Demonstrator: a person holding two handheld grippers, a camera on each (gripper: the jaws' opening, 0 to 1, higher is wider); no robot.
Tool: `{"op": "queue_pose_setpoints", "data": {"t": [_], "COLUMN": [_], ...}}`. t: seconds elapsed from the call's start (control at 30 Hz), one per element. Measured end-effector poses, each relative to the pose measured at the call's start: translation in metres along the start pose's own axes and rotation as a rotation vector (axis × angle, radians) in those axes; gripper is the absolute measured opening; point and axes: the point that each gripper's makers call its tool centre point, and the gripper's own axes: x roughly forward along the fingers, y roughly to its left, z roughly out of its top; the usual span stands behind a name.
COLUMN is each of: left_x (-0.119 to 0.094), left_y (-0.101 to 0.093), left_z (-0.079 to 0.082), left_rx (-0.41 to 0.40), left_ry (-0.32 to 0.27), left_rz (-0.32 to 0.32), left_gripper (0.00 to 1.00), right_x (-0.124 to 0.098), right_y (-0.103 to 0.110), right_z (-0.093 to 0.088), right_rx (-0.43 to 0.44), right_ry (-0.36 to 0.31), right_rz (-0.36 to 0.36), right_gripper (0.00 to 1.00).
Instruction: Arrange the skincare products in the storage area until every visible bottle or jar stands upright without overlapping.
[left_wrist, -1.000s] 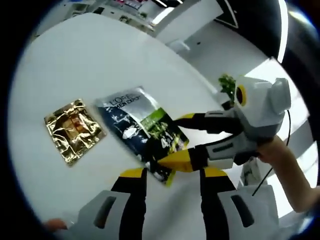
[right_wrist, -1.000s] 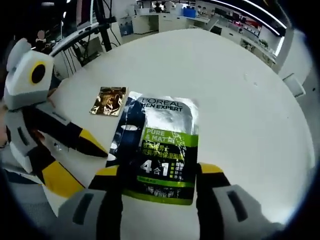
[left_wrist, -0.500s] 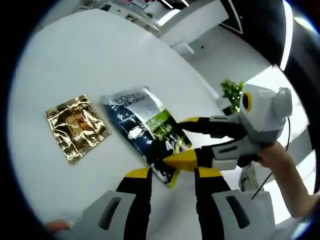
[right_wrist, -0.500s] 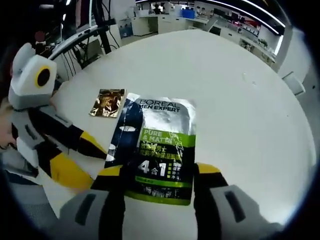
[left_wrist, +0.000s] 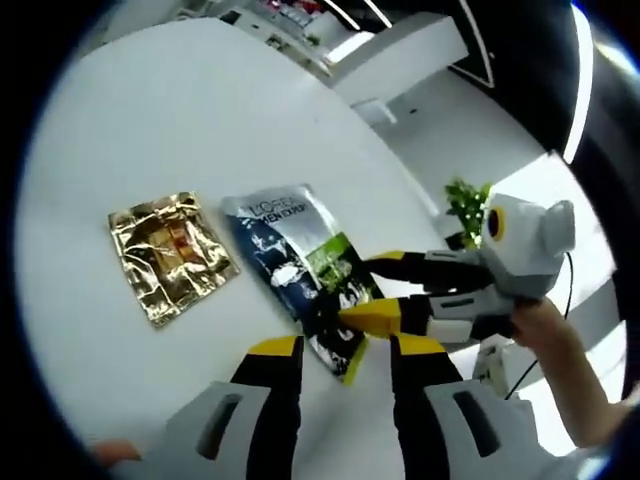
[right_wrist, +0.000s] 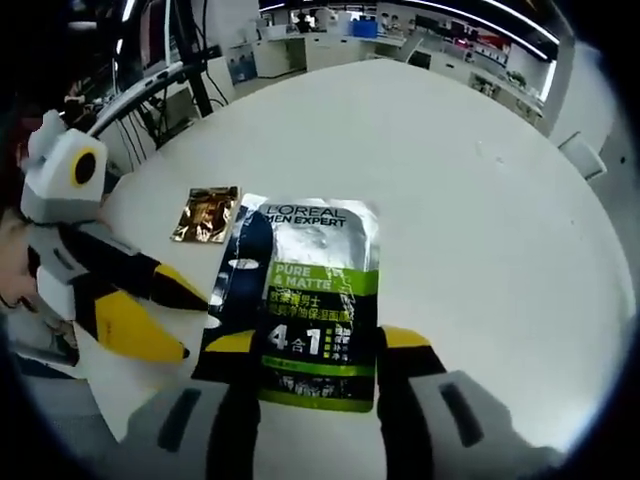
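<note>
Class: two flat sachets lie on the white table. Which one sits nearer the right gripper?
The printed L'Oreal sachet, with its green band; the gold foil sachet lies farther off.

Left gripper view: high, looking down along its own jaws onto the white table (left_wrist: 150, 120), fairly close, sachet (left_wrist: 300, 275) just past centre toward 4 o'clock. Right gripper view: lower and closer, facing across the table (right_wrist: 480, 200), sachet (right_wrist: 305, 300) at 6 o'clock. Shared: sachet, gold packet (left_wrist: 172, 255) (right_wrist: 205, 214), table. Each sees the other gripper.
</note>
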Motion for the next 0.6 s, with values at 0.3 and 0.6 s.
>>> {"op": "queue_pose_setpoints", "data": {"t": [0.3, 0.6], "left_x": [0.008, 0.008], "left_y": [0.002, 0.019], "left_z": [0.006, 0.004], "left_rx": [-0.041, 0.027], "left_ry": [-0.024, -0.013], "left_rz": [-0.006, 0.084], "left_gripper": [0.22, 0.02], "right_x": [-0.001, -0.001], "right_y": [0.0, 0.001], "right_z": [0.0, -0.001], "right_rx": [-0.008, -0.009], "right_ry": [-0.012, -0.024], "right_rz": [0.004, -0.002], "right_gripper": [0.45, 0.45]}}
